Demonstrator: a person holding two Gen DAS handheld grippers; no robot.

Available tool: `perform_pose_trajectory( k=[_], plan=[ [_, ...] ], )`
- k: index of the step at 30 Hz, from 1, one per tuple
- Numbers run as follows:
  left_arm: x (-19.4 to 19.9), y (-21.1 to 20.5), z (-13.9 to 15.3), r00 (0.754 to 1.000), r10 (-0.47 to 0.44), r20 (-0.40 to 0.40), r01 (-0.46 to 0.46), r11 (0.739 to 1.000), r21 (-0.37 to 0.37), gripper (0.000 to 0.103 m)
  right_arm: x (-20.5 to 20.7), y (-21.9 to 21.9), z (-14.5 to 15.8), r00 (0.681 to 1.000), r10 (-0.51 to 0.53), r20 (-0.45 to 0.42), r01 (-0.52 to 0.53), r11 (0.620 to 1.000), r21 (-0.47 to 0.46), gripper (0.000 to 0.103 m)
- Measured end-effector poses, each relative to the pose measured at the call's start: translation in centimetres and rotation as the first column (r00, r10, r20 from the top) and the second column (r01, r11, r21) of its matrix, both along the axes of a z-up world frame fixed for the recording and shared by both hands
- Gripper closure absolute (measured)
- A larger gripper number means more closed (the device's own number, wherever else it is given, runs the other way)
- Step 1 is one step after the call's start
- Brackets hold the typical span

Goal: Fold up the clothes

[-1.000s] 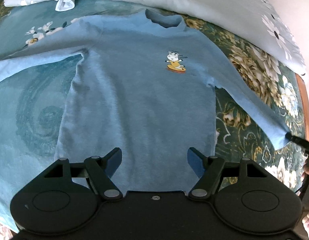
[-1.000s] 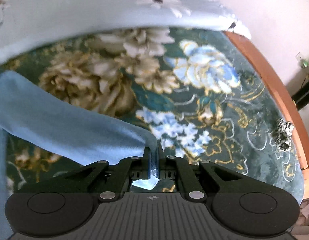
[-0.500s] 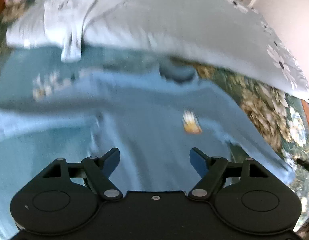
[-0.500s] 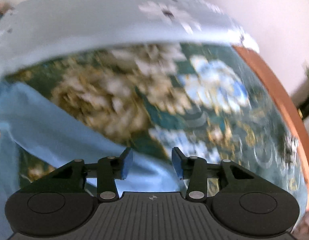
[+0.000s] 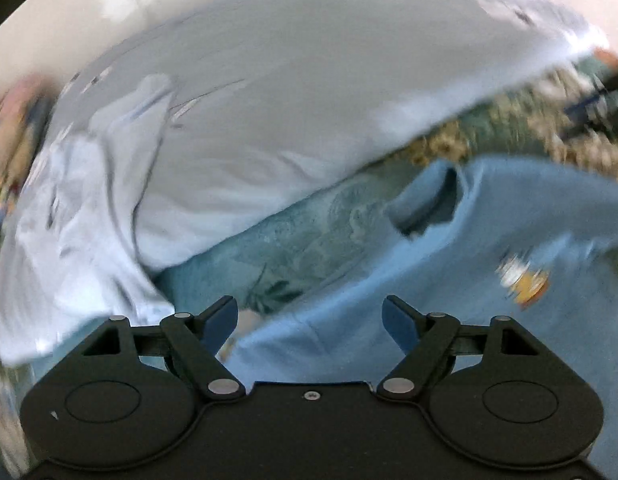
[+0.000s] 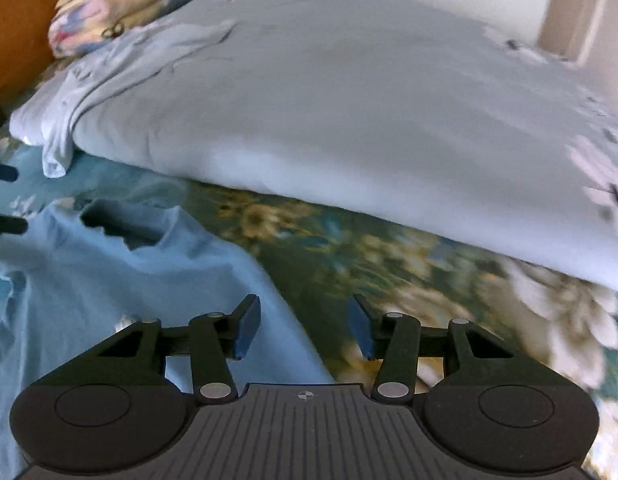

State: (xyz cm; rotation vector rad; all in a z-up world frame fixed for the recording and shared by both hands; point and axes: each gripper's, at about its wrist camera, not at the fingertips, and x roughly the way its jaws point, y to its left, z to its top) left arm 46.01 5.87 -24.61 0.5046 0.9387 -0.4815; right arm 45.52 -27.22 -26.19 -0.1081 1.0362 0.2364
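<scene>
- Between the blue pads of the left gripper (image 5: 310, 322) lies only air: its jaws stand wide apart and hold nothing, hovering over the near shoulder of the light blue shirt (image 5: 409, 312).
- Just past the left fingers, the shirt spreads toward the right of the left wrist view, its collar opening (image 5: 429, 204) dark and gaping, and a small orange and white cartoon print (image 5: 525, 280) sits blurred on the chest.
- On the right side, the right gripper (image 6: 303, 326) is likewise spread wide and empty, poised above the shirt's edge where the blue cloth meets the bedcover.
- Under the shirt lies a dark teal floral bedspread (image 6: 349, 248), its pale blossoms smeared by motion blur.
- Beyond the collar (image 6: 121, 220) in the right wrist view, a big pale grey quilt (image 6: 349, 100) is heaped across the far side of the bed, with a pale garment (image 6: 65, 120) draped over its left end.
- Farther back at the upper left, a patterned pillow (image 6: 109, 4) rests against an orange-brown headboard (image 6: 17, 28).
</scene>
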Motion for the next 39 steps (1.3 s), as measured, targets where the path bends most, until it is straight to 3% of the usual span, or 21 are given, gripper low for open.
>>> perform_pose_trajectory(
  k=[8, 12, 15, 17, 19, 21, 24, 28, 33, 39],
  plan=[
    [2.7, 0.2, -4.9, 0.971, -0.229, -0.062, 0.234, 0.969, 0.079, 0.037, 4.6, 3.3, -4.4, 0.987, 0.134, -0.094, -0.134, 0.991, 0.006, 0.059],
    [4.6, 0.9, -5.8, 0.96, -0.252, -0.124, 0.258, 0.965, 0.037, 0.047, 5.1, 4.3, -5.4, 0.973, 0.186, -0.134, -0.187, 0.982, 0.005, 0.062],
    [5.9, 1.2, -6.2, 0.948, -0.256, -0.189, 0.26, 0.966, -0.003, 0.057, 5.4, 4.8, -5.8, 0.964, 0.212, -0.163, -0.214, 0.977, 0.003, 0.074],
    [6.7, 1.4, -6.2, 0.941, -0.246, -0.232, 0.244, 0.969, -0.039, 0.06, 5.6, 5.2, -6.1, 0.956, 0.229, -0.182, -0.233, 0.973, 0.001, 0.083],
    [7.0, 1.5, -6.2, 0.937, -0.224, -0.268, 0.209, 0.974, -0.084, 0.08, 5.6, 5.4, -6.1, 0.952, 0.241, -0.19, -0.244, 0.97, 0.004, 0.097],
    [7.2, 1.6, -6.1, 0.938, -0.198, -0.283, 0.171, 0.978, -0.115, 0.098, 5.4, 5.6, -6.0, 0.949, 0.25, -0.194, -0.254, 0.967, 0.005, 0.098],
    [7.2, 1.5, -6.1, 0.949, -0.151, -0.277, 0.113, 0.983, -0.147, 0.101, 5.3, 5.7, -5.6, 0.959, 0.225, -0.171, -0.23, 0.973, -0.009, 0.1],
    [8.0, 2.6, -5.4, 0.969, -0.004, -0.247, -0.051, 0.975, -0.218, 0.101, 5.8, 5.4, -4.9, 0.979, 0.161, -0.126, -0.165, 0.986, -0.021, 0.1],
    [8.1, 1.6, -7.1, 0.961, 0.068, -0.268, -0.113, 0.981, -0.156, 0.1, 6.2, 5.8, -6.2, 0.981, 0.125, -0.147, -0.133, 0.99, -0.045, 0.1],
    [7.7, 1.4, -6.9, 0.958, 0.107, -0.265, -0.149, 0.978, -0.143, 0.095, 6.0, 5.5, -5.8, 0.987, 0.103, -0.126, -0.108, 0.994, -0.031, 0.099]
  ],
)
